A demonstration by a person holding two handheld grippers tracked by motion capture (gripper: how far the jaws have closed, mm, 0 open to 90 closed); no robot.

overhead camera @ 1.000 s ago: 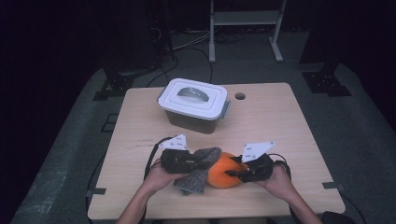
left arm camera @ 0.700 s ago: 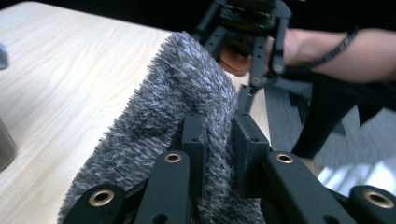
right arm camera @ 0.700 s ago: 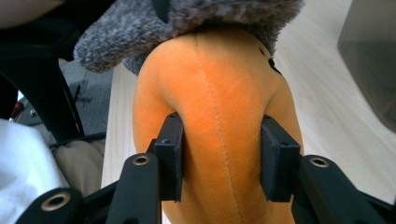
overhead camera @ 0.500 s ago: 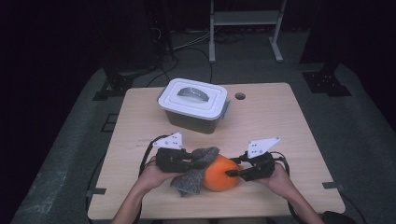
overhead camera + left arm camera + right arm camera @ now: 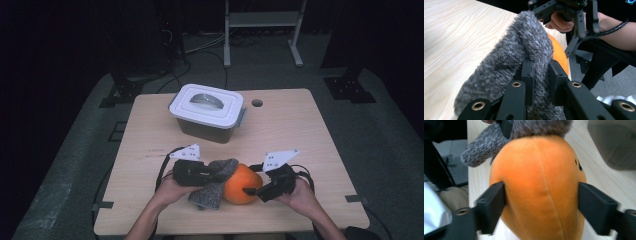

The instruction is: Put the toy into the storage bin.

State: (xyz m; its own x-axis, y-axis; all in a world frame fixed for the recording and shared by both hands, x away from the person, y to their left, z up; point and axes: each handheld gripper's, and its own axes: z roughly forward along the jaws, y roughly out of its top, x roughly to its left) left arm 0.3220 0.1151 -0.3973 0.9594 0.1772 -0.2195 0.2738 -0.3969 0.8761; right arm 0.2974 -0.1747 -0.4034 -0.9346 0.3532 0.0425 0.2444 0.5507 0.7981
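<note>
your right gripper (image 5: 251, 190) jaws have just opened wide astride the orange plush (image 5: 539, 187); left gripper (image 5: 212, 172), at its 9 o'clock, stays clamped on the grey sock (image 5: 511, 62) — likely releasing to regrip.

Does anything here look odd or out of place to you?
Nothing is spilled or broken. The one curious sight: a fuzzy grey sock drapes over an orange plush toy near the table's front edge. The lidded box sits closed.

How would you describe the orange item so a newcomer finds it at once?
Start from the wooden table; at its near edge, between the person's two grippers, lies a round orange plush toy. A fuzzy grey cloth drapes against its left side. It is the sole bright orange thing, unlike the white-lidded container farther back.
</note>
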